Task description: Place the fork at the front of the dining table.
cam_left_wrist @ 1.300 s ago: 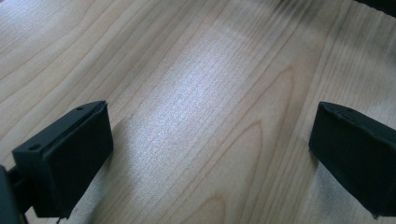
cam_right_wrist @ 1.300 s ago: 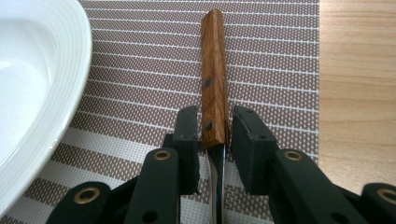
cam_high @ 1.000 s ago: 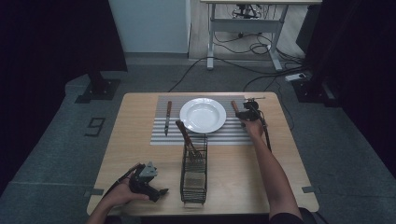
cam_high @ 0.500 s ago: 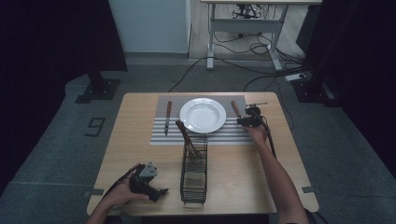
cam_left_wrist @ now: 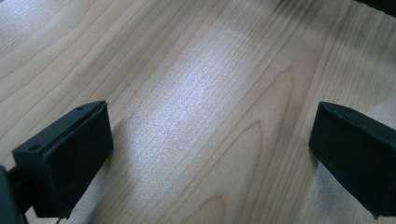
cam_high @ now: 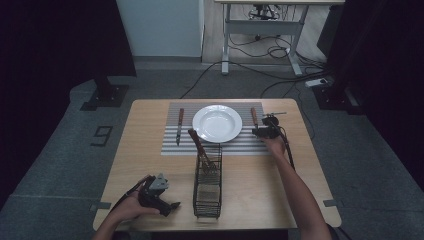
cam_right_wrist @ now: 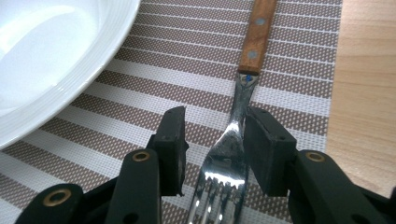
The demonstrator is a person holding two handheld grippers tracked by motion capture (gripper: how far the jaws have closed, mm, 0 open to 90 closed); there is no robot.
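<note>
Steel fork [cam_right_wrist: 229,163] with a wooden handle lies on the striped placemat [cam_right_wrist: 140,88] just right of the white plate [cam_right_wrist: 51,51], between the jaws of the right tongs [cam_right_wrist: 212,147], which have just been parting and stand released, one pad touching its neck. Withdrawing askew could drag the fork crooked against the plate. The left tongs [cam_left_wrist: 205,154] gape idle over the pale wooden counter [cam_high: 150,145], near a wire caddy [cam_high: 207,182]. Grey carpet and dark curtains surround.
</note>
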